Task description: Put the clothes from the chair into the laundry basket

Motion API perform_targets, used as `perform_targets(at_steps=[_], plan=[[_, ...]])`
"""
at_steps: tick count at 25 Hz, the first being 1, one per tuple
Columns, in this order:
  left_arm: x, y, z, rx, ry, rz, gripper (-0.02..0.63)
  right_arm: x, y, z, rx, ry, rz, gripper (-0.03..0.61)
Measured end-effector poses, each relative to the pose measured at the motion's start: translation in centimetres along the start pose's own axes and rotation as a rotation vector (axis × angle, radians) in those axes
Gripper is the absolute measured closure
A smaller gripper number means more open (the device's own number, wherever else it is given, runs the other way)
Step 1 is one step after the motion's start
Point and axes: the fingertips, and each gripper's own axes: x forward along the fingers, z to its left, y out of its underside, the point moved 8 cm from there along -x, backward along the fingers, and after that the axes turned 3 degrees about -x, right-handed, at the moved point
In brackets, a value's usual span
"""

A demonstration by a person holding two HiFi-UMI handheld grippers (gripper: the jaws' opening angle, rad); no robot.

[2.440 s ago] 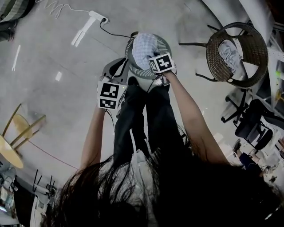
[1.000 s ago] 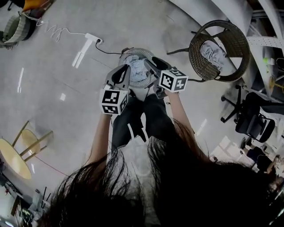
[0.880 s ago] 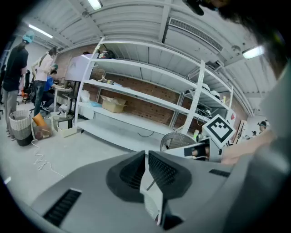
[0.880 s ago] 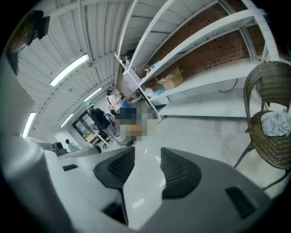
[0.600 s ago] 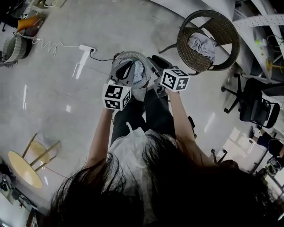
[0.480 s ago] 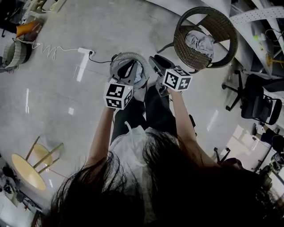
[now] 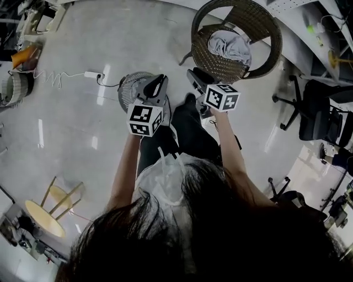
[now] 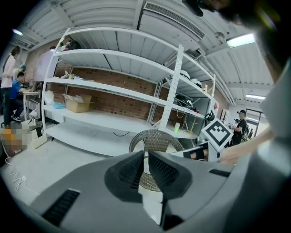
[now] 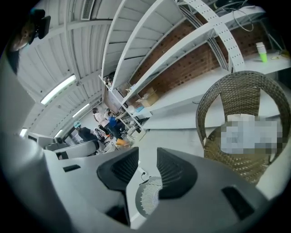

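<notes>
Two empty grippers are facing the clothes [image 7: 229, 45] heaped mid-seat on the chair [image 7: 260, 16] — the left gripper [image 7: 156, 83] pinched together, the right gripper [image 7: 194, 76] sitting nearer, jaws just closing yet apart.

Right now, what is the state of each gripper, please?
Left gripper: closed, holding nothing.
Right gripper: open and empty; its jaws have just been closing.

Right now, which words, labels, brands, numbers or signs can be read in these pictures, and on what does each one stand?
None can be read.
Left marker cube and right marker cube: black and white square patterns only, no letters or numbers.
Cardboard box on the shelf: any print is too small to read.
</notes>
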Motion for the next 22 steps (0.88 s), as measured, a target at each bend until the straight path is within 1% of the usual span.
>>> perform_targets(at_steps=[5,10,12,17,22], plan=[[7.0,-1.3,-2.8,0.000,0.019,0.045,0.583,-0.9,-2.1,-7.1,0.021,0.039,0.020,0.443],[13.6,-1.8,-4.5,0.051,0.056,0.105,0.583,-0.7,-2.9,-14.4,0.013,0.114,0.045,0.439],[15.9,-1.5,-4.8,0.061,0.070,0.128,0.583,-0.6,-2.7,-17.2,0.003,0.146,0.071,0.417],[20.6,-0.4,-5.4,0.083,0.098,0.183,0.583,0.1,-2.5,-23.9,-0.064,0.223,0.160,0.356],[24.2,1.5,-5.8,0.089,0.123,0.245,0.583,1.2,-1.8,-30.4,-0.168,0.308,0.310,0.331]])
